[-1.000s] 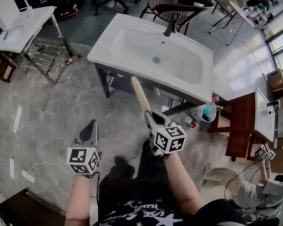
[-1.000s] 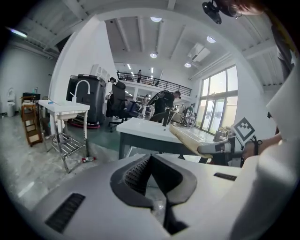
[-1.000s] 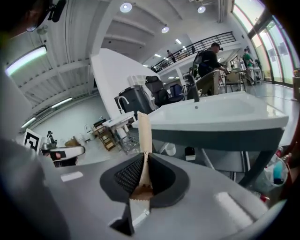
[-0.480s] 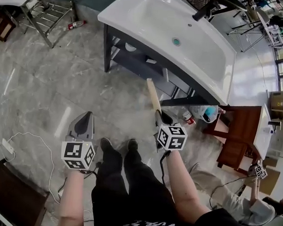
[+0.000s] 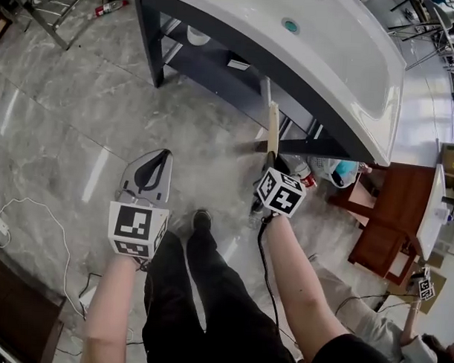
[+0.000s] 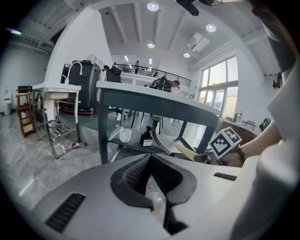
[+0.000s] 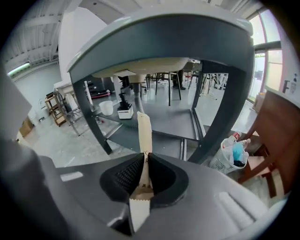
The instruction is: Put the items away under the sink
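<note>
Now lowered toward the floor, the right hand-held gripper (image 5: 270, 162), clamped on the slim paper packet (image 5: 273, 126), aims it at the shelf (image 5: 216, 71) under the sink (image 5: 350, 62), while the left hand-held gripper (image 5: 163, 155) hangs closed, empty.

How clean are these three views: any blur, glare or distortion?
Head view: sharp, edges bent, pale glare streaks on the floor. Left gripper view: strong fisheye, dark corners, bright windows. Right gripper view: paper packet crisp, right edge washed out.

Long flat beige paper packet (image 7: 144, 133), near end pinched in right claw (image 7: 143, 161), pointing toward under-sink shelf (image 7: 164, 123)
</note>
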A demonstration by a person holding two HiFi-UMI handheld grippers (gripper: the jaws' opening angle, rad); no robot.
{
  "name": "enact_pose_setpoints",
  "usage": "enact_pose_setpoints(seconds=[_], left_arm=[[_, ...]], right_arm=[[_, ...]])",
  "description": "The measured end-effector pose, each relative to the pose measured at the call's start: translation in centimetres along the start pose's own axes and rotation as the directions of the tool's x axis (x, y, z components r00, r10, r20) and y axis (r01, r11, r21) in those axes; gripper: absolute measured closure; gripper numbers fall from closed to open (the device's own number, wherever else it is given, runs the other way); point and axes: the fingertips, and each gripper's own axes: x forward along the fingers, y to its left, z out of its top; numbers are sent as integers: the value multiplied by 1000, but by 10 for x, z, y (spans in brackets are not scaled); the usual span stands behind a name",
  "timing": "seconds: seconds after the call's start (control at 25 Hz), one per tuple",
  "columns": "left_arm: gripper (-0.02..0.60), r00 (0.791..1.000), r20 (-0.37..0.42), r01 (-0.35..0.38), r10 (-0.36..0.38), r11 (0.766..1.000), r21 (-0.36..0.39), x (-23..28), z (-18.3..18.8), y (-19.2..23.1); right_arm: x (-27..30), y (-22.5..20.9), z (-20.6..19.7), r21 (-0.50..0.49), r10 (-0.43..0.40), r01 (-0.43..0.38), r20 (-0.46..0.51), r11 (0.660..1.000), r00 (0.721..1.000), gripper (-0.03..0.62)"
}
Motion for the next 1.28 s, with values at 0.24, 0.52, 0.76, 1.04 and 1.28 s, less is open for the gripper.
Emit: enact_pose_setpoints(seconds=[0.24,0.52,0.76,1.04,1.28], left_arm=[[574,1000,16,14,-14,1000,7,63,-2,-9],[574,1000,6,15,-15,1000,22,115,-2,-17],[573,999,5,51,-51,998,44,150,0,-35],[573,998,-18,57,-56,997,48,158,-7,-39],[573,996,-52,77,-75,996,35,162,-17,-54]], right_arm=[[49,-44,15,15,-128,127,69,992,989,563],[100,-75,44,-56,-143,151,129,987,981,563],[126,-84,48,-67,-161,171,141,983,977,563],[156,-82,67,-164,-128,153,151,975,980,563],[155,-73,64,-154,-44,65,139,986,989,432]])
